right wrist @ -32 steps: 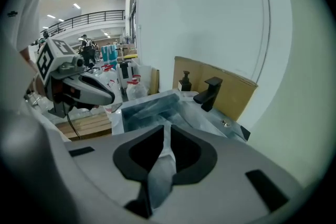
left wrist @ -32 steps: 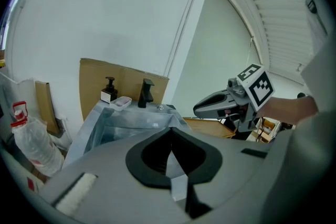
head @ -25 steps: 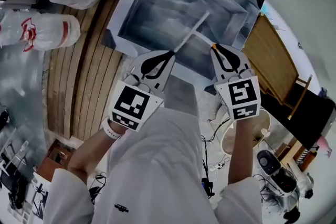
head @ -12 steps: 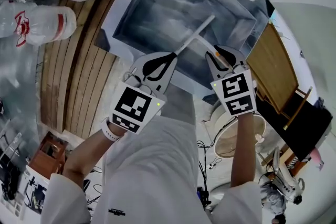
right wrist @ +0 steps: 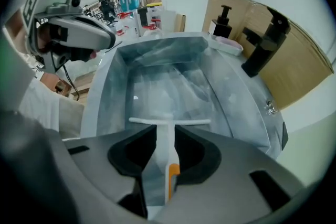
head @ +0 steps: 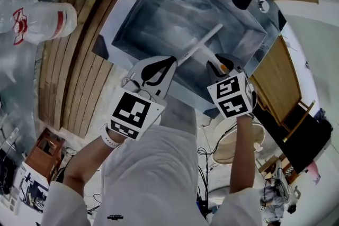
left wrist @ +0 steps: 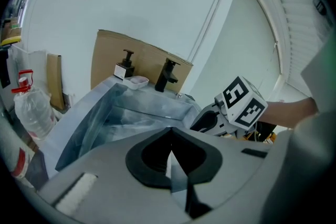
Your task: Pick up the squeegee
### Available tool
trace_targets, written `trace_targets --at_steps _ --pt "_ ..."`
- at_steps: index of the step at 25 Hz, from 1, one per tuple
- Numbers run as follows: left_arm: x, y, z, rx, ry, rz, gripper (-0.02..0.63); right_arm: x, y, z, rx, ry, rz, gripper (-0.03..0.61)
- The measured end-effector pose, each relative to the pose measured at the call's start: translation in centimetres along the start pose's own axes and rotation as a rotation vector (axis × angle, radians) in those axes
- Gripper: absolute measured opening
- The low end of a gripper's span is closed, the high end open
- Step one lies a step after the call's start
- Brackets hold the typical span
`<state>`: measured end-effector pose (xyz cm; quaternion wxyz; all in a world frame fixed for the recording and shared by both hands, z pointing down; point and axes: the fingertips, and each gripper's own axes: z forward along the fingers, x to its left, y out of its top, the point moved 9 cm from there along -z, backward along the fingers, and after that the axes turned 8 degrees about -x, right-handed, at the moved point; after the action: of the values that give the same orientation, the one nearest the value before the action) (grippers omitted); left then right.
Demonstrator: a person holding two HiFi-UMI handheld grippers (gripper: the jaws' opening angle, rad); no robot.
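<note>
Squeegee (right wrist: 169, 121) is a white T-shaped tool with an orange stripe on the handle. It is over the basin of the sink (head: 121, 14), with the blade end pointing away from the person and toward the black faucet (right wrist: 261, 52).

The right gripper (head: 217, 64) has the handle between its two jaws. In the right gripper view the jaws press on the handle from both sides, just behind the blade bar. The left gripper (head: 170, 61) hangs beside it at the near rim of the sink. Its jaws are pressed together and nothing is between them.

I judge that the grasp is made and the step in hand is the lift itself. I cannot tell if the blade touches the bottom of the basin or is clear of it.

The next move calls for raising the right gripper straight up. It must keep the pinch firm, because the long blade end can tip down and turn the thin handle in the jaws.
</note>
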<state>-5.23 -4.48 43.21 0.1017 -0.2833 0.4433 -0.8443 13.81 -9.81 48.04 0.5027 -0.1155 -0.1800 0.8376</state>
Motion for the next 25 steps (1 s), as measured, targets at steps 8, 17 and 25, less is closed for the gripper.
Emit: trace_targets --at_steps 8,17,25 --pt "0.6 -0.2 2.1 0.021 -0.009 -0.025 0.005 -0.7 -1.0 3.2 0.102 0.038 -0.050 0.095" --pt "0.9 -0.6 3.7 0.046 -0.038 -0.039 0.005 -0.6 -1.8 5.9 0.216 0.032 -0.103 0.094" --pt "1.5 -0.4 4.1 0.053 -0.047 -0.054 0.005 -1.0 -1.9 6.5 0.263 0.047 -0.098 0.081"
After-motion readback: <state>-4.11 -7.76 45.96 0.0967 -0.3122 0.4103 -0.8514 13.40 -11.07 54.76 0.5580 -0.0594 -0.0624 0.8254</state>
